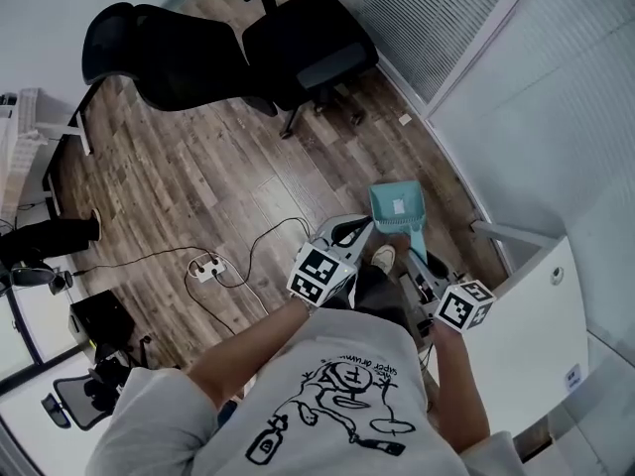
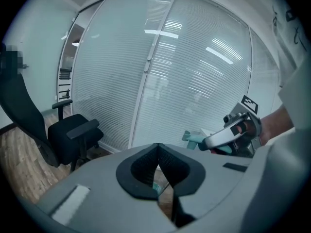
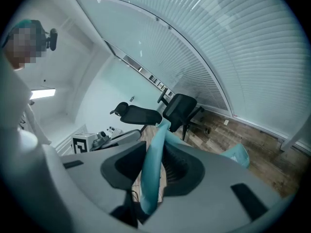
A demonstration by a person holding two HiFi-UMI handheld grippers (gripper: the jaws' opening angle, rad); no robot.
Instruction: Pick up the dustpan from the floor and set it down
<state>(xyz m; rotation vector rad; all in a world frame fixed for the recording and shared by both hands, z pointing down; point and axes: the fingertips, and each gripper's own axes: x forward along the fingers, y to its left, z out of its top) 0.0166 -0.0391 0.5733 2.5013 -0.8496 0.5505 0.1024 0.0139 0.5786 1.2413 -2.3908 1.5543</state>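
Observation:
The teal dustpan (image 1: 397, 206) hangs above the wood floor, pan end away from me. My right gripper (image 1: 415, 266) is shut on its long teal handle (image 3: 153, 174). The handle runs up between the jaws in the right gripper view, with the pan (image 3: 238, 154) beyond them. My left gripper (image 1: 347, 228) is just left of the pan. Its pads meet in the left gripper view (image 2: 158, 147), and I see nothing held in them. That view also shows the right gripper (image 2: 228, 135) with the teal handle (image 2: 194, 140). The left gripper (image 3: 131, 135) shows in the right gripper view.
Two black office chairs (image 1: 169, 53) (image 1: 308, 43) stand at the far side. A power strip (image 1: 205, 266) with trailing cables lies on the floor to my left. A white desk top (image 1: 536, 305) and a glass wall with blinds (image 1: 446, 18) close off the right.

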